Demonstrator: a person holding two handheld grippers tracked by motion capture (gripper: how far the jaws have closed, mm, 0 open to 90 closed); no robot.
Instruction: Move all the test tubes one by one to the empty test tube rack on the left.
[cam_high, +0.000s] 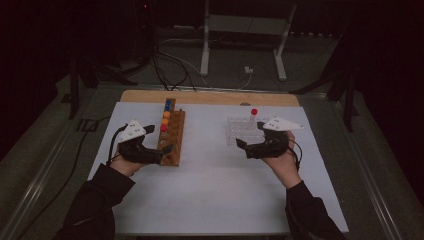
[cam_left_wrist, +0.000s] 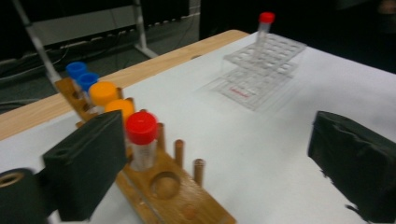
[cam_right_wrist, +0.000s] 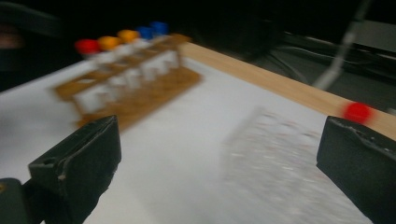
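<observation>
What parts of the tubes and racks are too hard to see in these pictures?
- Wooden rack: smeared by motion blur in the right gripper view, so its tubes cannot be counted there.
- Clear rack: a pale blur in that view; its holes do not show.
- Red label on the clear rack: too small to read in the left gripper view.
- Red-capped tube: the left gripper's near pad hides part of its side.

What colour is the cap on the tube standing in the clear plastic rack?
Red. The cap on the tube in the clear rack shows best in the left gripper view.

Left gripper (cam_high: 161, 141) beside wooden rack (cam_high: 171, 134); jaws apart
</observation>
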